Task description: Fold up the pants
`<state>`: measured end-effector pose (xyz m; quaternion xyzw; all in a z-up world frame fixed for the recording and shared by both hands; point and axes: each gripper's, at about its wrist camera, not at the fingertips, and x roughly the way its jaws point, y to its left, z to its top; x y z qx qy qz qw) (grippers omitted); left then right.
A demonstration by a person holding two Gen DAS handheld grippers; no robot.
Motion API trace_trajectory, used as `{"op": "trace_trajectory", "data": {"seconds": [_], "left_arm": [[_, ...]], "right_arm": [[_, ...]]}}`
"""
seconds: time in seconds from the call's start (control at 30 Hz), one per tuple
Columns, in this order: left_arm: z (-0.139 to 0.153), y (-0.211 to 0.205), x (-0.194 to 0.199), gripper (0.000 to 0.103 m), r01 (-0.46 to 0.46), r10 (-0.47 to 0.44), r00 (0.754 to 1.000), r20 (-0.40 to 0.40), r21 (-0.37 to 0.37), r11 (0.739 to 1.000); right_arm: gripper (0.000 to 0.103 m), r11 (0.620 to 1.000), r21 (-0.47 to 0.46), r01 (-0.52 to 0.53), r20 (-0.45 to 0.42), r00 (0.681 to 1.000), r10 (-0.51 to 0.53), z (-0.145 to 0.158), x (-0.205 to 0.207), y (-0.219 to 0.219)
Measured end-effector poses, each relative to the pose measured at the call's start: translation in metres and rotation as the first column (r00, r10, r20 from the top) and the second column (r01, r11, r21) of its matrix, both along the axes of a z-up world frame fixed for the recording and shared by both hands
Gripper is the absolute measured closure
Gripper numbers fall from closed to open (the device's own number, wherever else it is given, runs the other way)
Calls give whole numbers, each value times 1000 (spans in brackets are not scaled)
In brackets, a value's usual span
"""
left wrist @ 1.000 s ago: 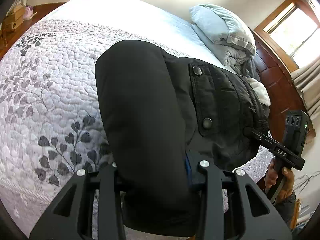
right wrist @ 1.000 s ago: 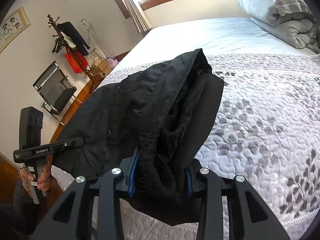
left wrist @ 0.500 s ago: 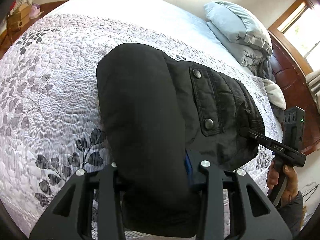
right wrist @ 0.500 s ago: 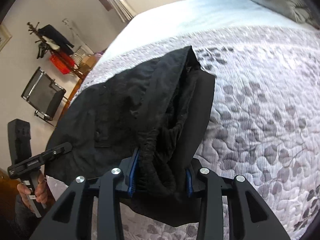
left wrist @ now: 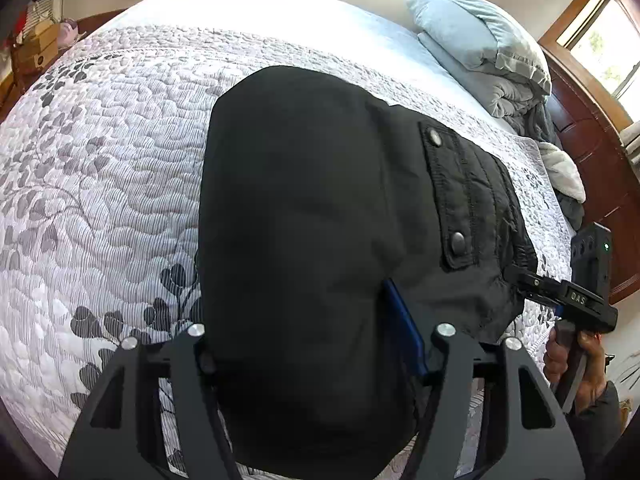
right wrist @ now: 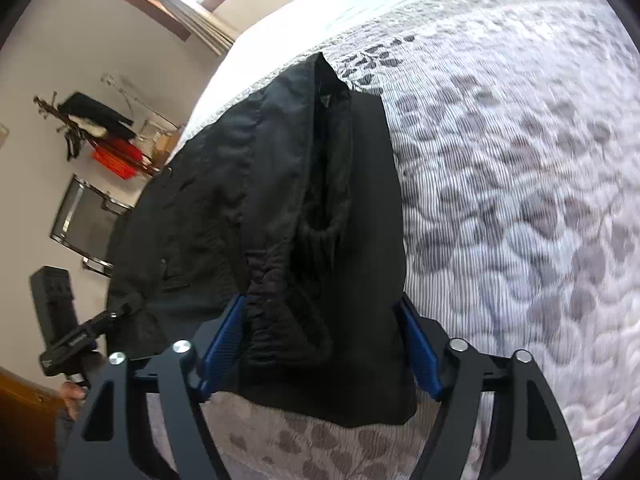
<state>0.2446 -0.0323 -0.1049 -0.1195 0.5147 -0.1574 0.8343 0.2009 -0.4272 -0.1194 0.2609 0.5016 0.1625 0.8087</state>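
The black pants (left wrist: 312, 208) lie folded over on the quilted bed (left wrist: 100, 152), with a snap-buttoned pocket flap on the right. My left gripper (left wrist: 312, 340) is shut on the near left end of the pants. My right gripper (right wrist: 320, 340) has widened around the bunched waistband end (right wrist: 304, 200), and a gap shows beside its left pad (right wrist: 224, 336). The right gripper also shows in the left wrist view (left wrist: 560, 296) at the pants' right edge. The left gripper shows in the right wrist view (right wrist: 88, 328) at the pants' left edge.
A folded grey duvet (left wrist: 480, 52) lies at the bed's head by a wooden headboard (left wrist: 592, 184). A coat rack (right wrist: 92, 124) and a chair (right wrist: 88, 220) stand beside the bed by the wall. The quilt (right wrist: 520, 200) spreads to the right of the pants.
Both grippers lowered the pants' near edge onto the bed and tipped downward. The right gripper's jaws have widened around the waistband.
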Motion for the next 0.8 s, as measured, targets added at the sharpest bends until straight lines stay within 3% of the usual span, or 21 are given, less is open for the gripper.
{"op": "trace_trajectory", "data": {"seconds": [0.27,0.43,0.53,0.63,0.67,0.7,0.8], "left_arm": [[-1,6,-7,34,-6,6,1000,-1,17,1000],[12,9,-20,30,-20,18,1000,25,89,996],[22,10,-29,22,-40,34,999,41,148,988],[33,10,-37,19,-55,43,997,66,187,981],[35,10,-41,17,-58,44,996,73,199,978],[38,9,-42,16,-58,43,996,77,212,976],[46,4,-47,16,-42,22,996,88,235,971]], "right_arm": [[30,999,-50,19,-14,1000,-19,9,-7,3],[29,983,-165,78,80,995,-66,47,-28,5],[29,984,-165,59,114,993,-41,61,-34,5],[30,986,-162,41,100,995,-25,61,-27,8],[36,986,-164,32,95,995,-16,59,-23,11],[53,987,-161,21,90,996,-7,58,-20,15],[65,974,-226,-3,55,998,15,48,-15,26]]}}
